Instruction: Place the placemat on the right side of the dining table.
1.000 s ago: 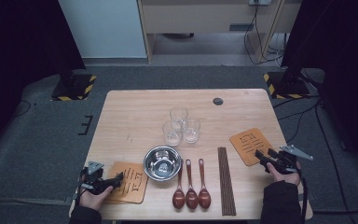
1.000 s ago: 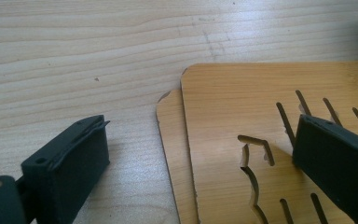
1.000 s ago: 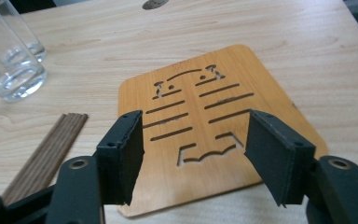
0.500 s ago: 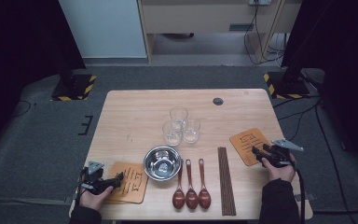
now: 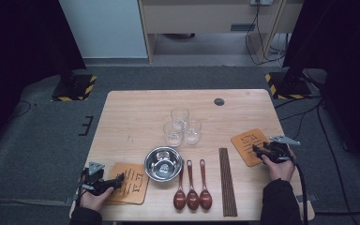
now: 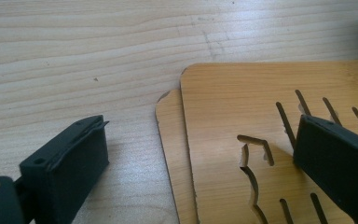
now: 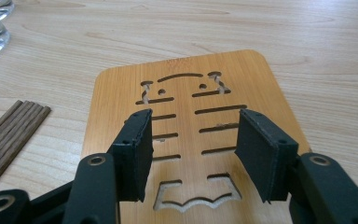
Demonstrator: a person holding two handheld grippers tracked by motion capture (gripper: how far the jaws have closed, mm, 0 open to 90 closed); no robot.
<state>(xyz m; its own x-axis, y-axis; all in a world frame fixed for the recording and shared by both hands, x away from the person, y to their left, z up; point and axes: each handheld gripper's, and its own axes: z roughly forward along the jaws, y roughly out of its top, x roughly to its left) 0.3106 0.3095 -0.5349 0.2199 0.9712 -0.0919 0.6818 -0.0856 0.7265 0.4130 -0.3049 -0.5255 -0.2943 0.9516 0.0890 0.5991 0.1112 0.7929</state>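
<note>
A cut-out wooden coaster [image 5: 246, 140] lies near the table's right edge. My right gripper [image 5: 258, 151] hovers low over its near part, pointing left. In the right gripper view the jaws of the right gripper [image 7: 193, 149] stand apart above the coaster [image 7: 186, 88]; they have just been closing, with nothing between the pads. At the front left, two stacked coasters [image 5: 132, 183] lie flat. My left gripper [image 5: 118, 179] is open wide at their left edge. In the left gripper view one jaw of that gripper [image 6: 203, 140] is over the bare table and the other over the top coaster [image 6: 242, 93].
A steel bowl [image 5: 163, 162] sits at the front centre, with three wooden spoons [image 5: 192, 190] and a bundle of dark chopsticks [image 5: 228, 180] to its right. Three glasses [image 5: 182, 125] stand in the middle. A dark round disc [image 5: 219, 101] is at the back.
My right gripper has slid left and slightly away from the front edge, farther over the right coaster. The left gripper and the coasters have stayed put.
</note>
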